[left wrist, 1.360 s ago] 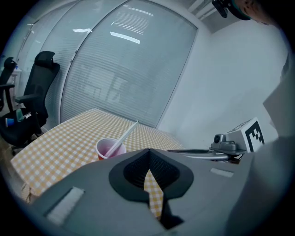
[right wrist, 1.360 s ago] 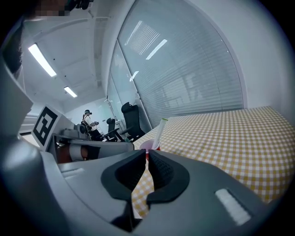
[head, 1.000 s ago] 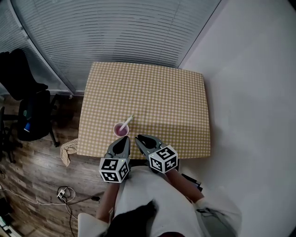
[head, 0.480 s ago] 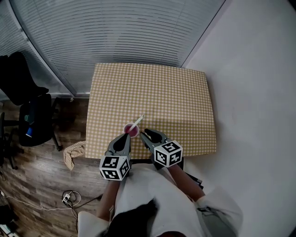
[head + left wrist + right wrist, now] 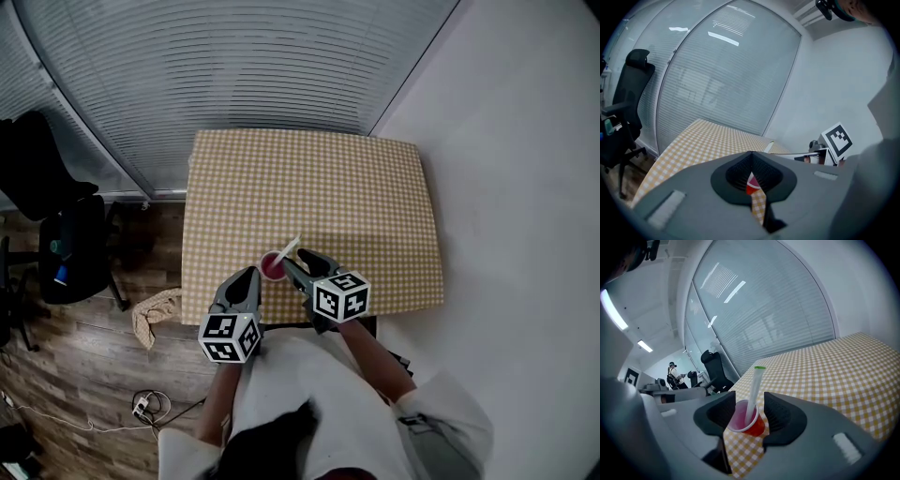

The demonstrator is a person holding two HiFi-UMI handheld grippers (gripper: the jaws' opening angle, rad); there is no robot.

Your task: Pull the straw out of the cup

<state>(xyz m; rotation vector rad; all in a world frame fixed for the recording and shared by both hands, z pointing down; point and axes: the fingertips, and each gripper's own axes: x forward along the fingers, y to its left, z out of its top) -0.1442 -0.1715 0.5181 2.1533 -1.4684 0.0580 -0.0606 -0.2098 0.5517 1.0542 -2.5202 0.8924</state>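
A small clear cup (image 5: 272,266) of red drink stands near the front edge of the checked table (image 5: 356,206), and a white straw (image 5: 292,247) leans out of it to the right. In the right gripper view the cup (image 5: 751,423) and its green-tipped straw (image 5: 754,392) show between the fingers. My right gripper (image 5: 294,261) (image 5: 749,414) is open; its jaws have just been opening, one to each side of the cup, with neither pressing on it. My left gripper (image 5: 247,276) (image 5: 751,153) is shut and empty, just left of the cup.
A black office chair (image 5: 58,225) stands on the wooden floor at the left. A beige cloth (image 5: 155,314) and cables (image 5: 148,406) lie on the floor by the table's corner. Blinds run behind the table and a white wall stands at its right.
Both grippers have moved forward from the table's front edge up to the cup. The right jaws have opened and now flank the cup.
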